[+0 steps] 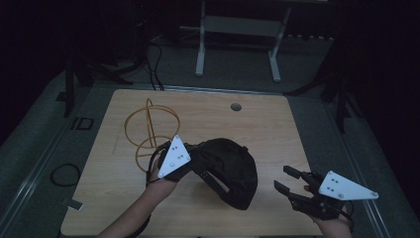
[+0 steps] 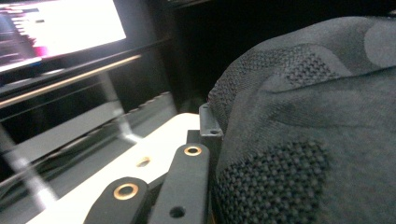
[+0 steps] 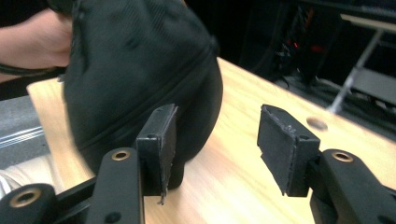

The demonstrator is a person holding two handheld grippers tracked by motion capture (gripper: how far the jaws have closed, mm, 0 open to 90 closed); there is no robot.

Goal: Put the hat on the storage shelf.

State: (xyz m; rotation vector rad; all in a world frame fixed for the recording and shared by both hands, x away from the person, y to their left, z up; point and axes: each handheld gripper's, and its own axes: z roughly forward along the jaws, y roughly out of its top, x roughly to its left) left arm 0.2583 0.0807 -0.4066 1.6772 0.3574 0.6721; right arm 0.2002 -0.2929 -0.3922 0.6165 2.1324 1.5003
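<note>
High view: a black cap (image 1: 230,171) lies at the middle of the desk (image 1: 277,129), the left claw (image 1: 190,161) clenched on its left edge beside a yellow wire stand (image 1: 146,131), the right claw (image 1: 287,179) apart to its right. Left gripper view: the cap's mesh fabric (image 2: 303,140) pressed against the jaw. Right gripper view: the right claw (image 3: 215,140) released, bare desk between its pads (image 3: 280,144), the cap (image 3: 135,74) beyond.

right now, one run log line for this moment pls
left gripper: shut on black cap | right gripper: jaws open, empty, apart from cap | wire stand: upright, table far left
</note>
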